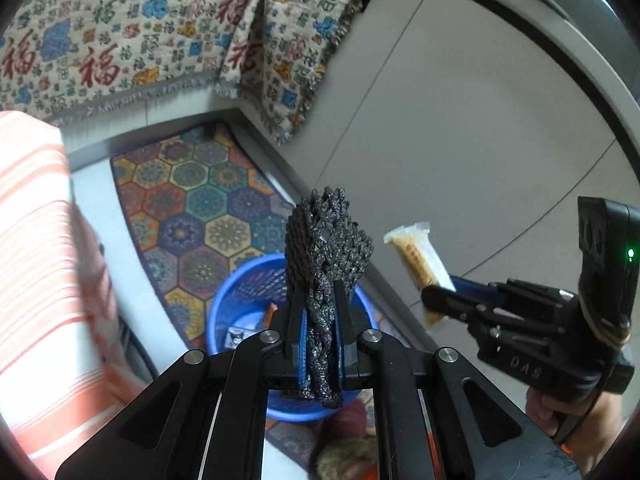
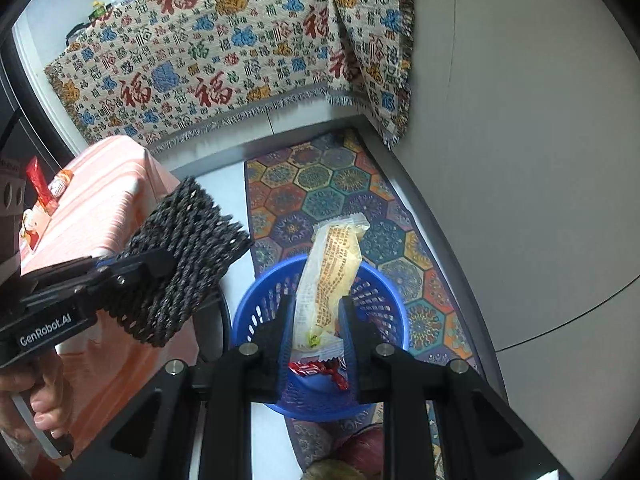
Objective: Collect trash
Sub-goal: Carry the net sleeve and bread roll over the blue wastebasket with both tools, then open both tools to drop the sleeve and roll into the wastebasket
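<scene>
Blue basket (image 2: 320, 320) already holds a red wrapper (image 2: 320, 370); my left gripper (image 1: 320, 312) clamps black mesh (image 1: 326, 248), my right gripper (image 2: 320, 316) a yellow packet (image 2: 332, 272), both above it, drops pending; more wrappers (image 2: 40, 192) wait on the striped case (image 2: 108, 200)

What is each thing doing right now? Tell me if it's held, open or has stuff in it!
left gripper: shut on black foam mesh
right gripper: shut on snack wrapper
blue basket: upright, has wrappers inside
pink suitcase: closed, wrappers on top
</scene>
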